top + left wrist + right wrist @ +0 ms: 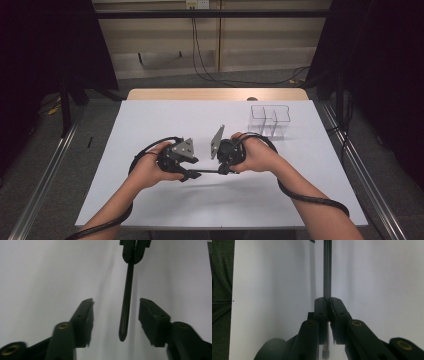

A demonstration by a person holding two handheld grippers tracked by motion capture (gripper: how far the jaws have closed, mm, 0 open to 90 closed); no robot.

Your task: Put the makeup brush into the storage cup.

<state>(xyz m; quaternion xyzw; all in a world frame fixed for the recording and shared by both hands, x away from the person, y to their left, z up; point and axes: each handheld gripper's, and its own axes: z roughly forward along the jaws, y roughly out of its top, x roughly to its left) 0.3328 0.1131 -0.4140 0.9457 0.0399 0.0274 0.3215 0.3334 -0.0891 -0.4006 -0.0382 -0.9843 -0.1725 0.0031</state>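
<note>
A thin dark rod point(206, 172) lies level a little above the white table point(150, 205), spanning the gap between my two grippers. My right gripper point(220, 171) is shut on one end of it; in the right gripper view the pads point(321, 312) clamp the rod point(327, 270), whose short tail pokes out behind them. My left gripper point(192, 174) faces it from the left. In the left gripper view the rod's free tip point(125, 307) hangs between the jaws of the left gripper point(116, 315), nearer the right pad point(150, 317). Neither pad touches it.
A clear plastic holder with compartments point(270, 119) stands at the table's back right. Behind the table runs a wooden strip point(215, 94), with cables on the floor beyond. Metal rails point(360, 170) flank both sides. Cables trail from both grippers along the forearms.
</note>
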